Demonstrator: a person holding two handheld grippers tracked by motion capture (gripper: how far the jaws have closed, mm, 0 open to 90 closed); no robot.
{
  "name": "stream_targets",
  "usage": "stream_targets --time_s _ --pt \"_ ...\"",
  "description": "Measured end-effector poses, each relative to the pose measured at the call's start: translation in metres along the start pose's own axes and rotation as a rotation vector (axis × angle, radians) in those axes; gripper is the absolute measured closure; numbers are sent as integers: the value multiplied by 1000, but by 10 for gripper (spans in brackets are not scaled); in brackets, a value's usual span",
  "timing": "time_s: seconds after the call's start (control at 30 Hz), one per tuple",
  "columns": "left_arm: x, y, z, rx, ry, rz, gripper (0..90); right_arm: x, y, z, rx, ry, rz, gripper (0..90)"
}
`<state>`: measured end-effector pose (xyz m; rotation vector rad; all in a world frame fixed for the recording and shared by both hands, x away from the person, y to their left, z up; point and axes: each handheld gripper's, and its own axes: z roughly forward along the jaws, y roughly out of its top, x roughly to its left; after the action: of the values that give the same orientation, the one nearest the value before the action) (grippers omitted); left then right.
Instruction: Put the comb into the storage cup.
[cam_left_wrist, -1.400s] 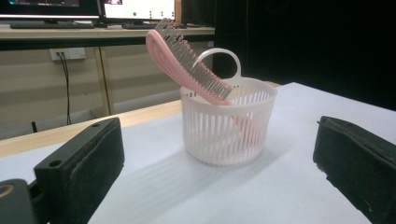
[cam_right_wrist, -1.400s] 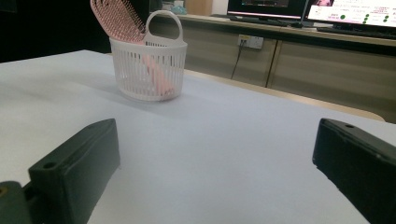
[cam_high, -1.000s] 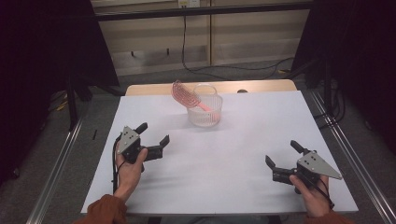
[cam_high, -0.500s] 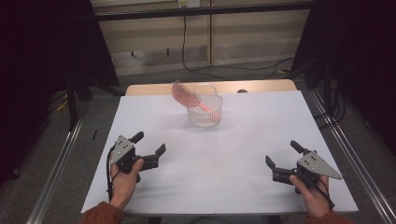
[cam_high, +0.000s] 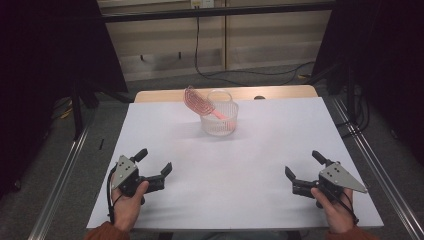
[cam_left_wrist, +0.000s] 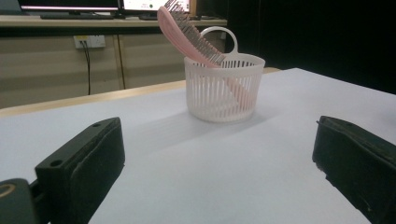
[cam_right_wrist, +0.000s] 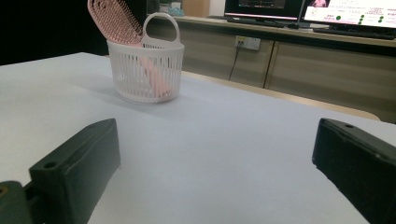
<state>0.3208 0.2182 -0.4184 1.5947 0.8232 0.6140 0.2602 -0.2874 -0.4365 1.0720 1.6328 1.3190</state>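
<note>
Monitors (cam_right_wrist: 355, 14) behind basket (cam_right_wrist: 145, 74) — right gripper view; hairbrush (cam_right_wrist: 114, 21) inside.

Bare table (cam_high: 260, 165) lies open throughout; the basket (cam_high: 219, 119) holding a brush (cam_high: 196, 101) stands far-centre.

My left gripper (cam_high: 154, 162) and right gripper (cam_high: 302, 165) have blocky black jaws with small holes, grey screwed plates behind my fingers, black cables, rust-orange cuffs.
</note>
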Motion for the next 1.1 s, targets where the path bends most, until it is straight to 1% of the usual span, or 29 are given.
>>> stream_targets --time_s 0.03,0.07,0.13,0.33,0.37,0.4,0.43,0.47,0.53,0.57,0.6,0.63,0.7,0.73,0.8,0.83,0.9,0.93,0.97,1.03,1.07,1.1 --pt "0 -1 -3 -2 12 -6 25 0 0 0 1 1 2 4" --pt "0 -1 -4 1 14 -5 25 0 0 0 1 0 1 3" --pt "2 -2 -6 2 17 -21 25 0 0 0 1 -3 1 4" --pt "5 -3 -16 -18 56 -38 26 0 0 -2 2 -6 4 3" --pt "6 -4 -19 -39 79 -46 31 -1 -1 -2 2 -7 2 3" --pt "6 -3 -21 -50 98 -39 36 -1 -1 -2 3 -9 3 3" --pt "7 -4 -22 -44 95 -34 36 -1 -1 -2 -1 -11 2 3" --pt "8 -5 -23 -43 97 -41 35 -1 -1 -3 -1 -13 4 3" --pt "8 -7 -24 -25 129 -42 35 -1 -1 -4 -2 -12 4 3" --pt "8 -8 -26 -19 130 -35 35 -1 -1 -5 -3 -16 6 3" --pt "7 -9 -28 -22 126 -42 35 -1 -1 -6 -6 -19 6 2" --pt "8 -10 -31 -14 121 -32 35 0 -1 -7 -6 -20 10 3" --pt "6 -10 -34 -24 131 -27 35 0 -1 -9 -9 -22 10 2" --pt "6 -10 -35 -25 122 -38 35 0 -1 -10 -10 -27 9 2" --pt "5 -9 -34 -39 123 -39 35 1 -3 -13 -6 -29 15 0" --pt "5 -8 -34 -42 121 -36 35 1 -4 -14 -6 -39 12 0" --pt "6 -8 -32 -36 115 -37 35 0 -3 -14 -22 -48 19 2" --pt "6 -8 -30 -33 113 -46 35 0 -3 -14 -26 -56 22 0" --pt "6 -8 -30 -32 112 -44 35 -1 -3 -13 -27 -57 19 0" --pt "7 -8 -29 -29 126 -24 34 -2 -3 -11 -27 -65 26 1" --pt "7 -7 -28 -25 124 -24 32 -3 -3 -11 -34 -70 25 3" --pt "8 -7 -28 -31 121 -38 31 -2 -3 -10 -40 -70 27 4"
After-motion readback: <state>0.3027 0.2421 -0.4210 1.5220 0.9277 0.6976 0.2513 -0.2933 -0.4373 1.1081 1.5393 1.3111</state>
